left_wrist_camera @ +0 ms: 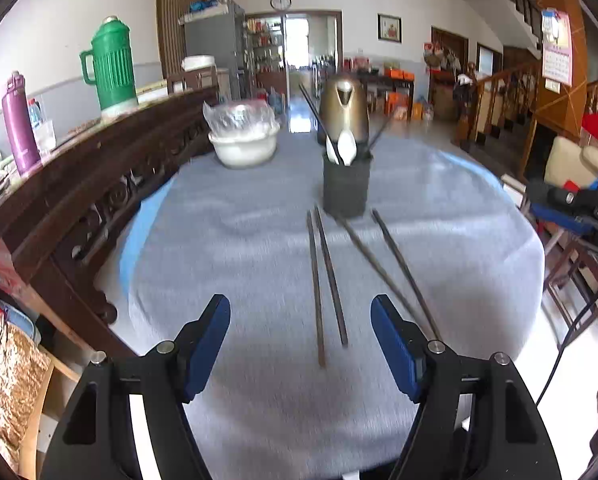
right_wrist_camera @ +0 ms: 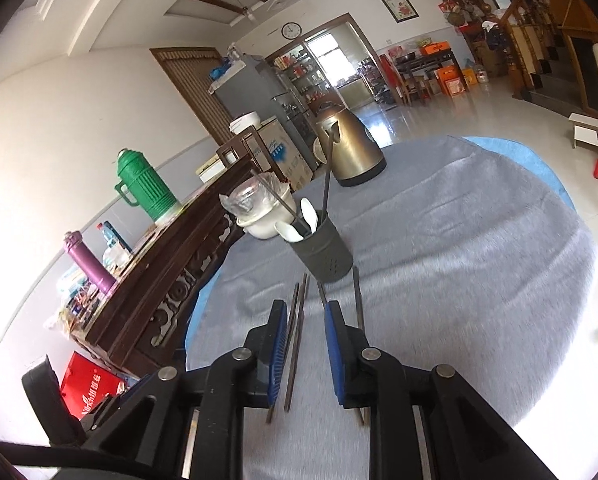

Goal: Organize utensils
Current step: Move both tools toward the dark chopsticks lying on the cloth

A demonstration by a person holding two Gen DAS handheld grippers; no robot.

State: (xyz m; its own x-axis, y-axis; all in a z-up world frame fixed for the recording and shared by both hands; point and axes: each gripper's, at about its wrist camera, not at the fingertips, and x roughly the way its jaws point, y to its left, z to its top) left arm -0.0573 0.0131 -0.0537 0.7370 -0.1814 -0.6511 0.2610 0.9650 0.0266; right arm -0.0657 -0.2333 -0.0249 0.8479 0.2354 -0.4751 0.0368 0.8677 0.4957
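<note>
A dark utensil holder (left_wrist_camera: 346,188) (right_wrist_camera: 327,256) stands on the grey table cloth (left_wrist_camera: 239,248) with white spoons (left_wrist_camera: 345,148) and a few chopsticks in it. In front of it lie two loose pairs of dark chopsticks, the left pair (left_wrist_camera: 331,276) (right_wrist_camera: 296,344) and the right pair (left_wrist_camera: 399,256) (right_wrist_camera: 357,300). My left gripper (left_wrist_camera: 300,300) hovers open and empty near the close ends of the left pair. My right gripper (right_wrist_camera: 306,308) shows a narrow gap, pads touching nothing, and the left pair lies on the cloth below that gap.
A bronze kettle (left_wrist_camera: 345,108) (right_wrist_camera: 349,152) stands behind the holder. A white bowl under plastic wrap (left_wrist_camera: 245,144) (right_wrist_camera: 259,220) sits at the back left. A carved wooden sideboard (left_wrist_camera: 99,184) with a green thermos (left_wrist_camera: 113,68) runs along the table's left.
</note>
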